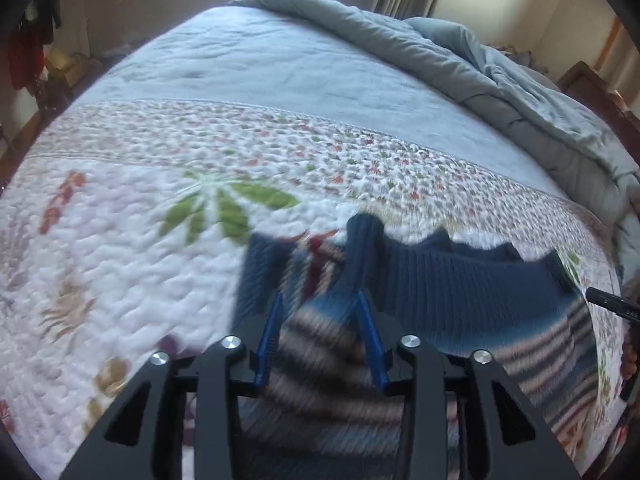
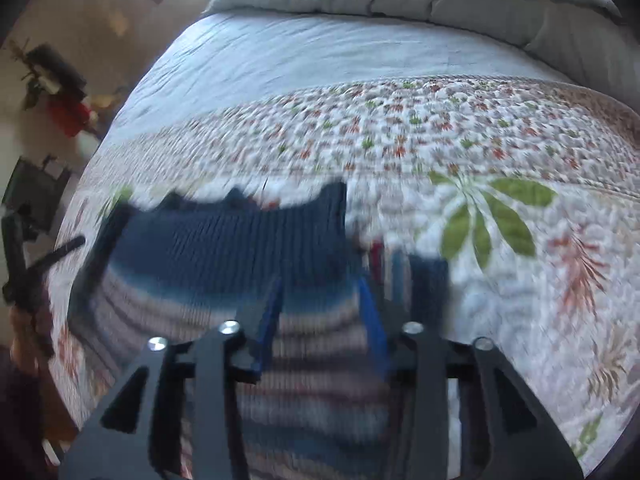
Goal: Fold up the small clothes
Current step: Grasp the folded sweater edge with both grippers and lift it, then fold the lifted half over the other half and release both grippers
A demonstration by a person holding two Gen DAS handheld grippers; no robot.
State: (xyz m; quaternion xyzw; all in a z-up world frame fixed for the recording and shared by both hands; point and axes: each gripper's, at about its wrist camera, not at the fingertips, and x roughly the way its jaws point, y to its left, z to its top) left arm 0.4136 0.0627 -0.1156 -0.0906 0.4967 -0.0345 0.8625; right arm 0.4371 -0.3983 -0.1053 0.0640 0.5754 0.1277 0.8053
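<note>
The striped knit sweater [image 1: 460, 300] lies on the quilt [image 1: 120, 260] of the bed, low in both frames, its navy band toward the pillows; the pictures are blurred, so any fold is hard to judge. The left tongs [image 1: 320, 312] and right tongs [image 2: 320, 300] stand partly open over it, gripping nothing.

Open quilt [image 1: 100, 280] all around; bunched duvet [image 1: 460, 64] beyond.

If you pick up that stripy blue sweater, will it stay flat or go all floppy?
Probably floppy: the striped sweater is soft ribbed knit, its top edge already wavy on the quilt. It likely sags between the left gripper and right gripper, and shouldn't slip much.
</note>
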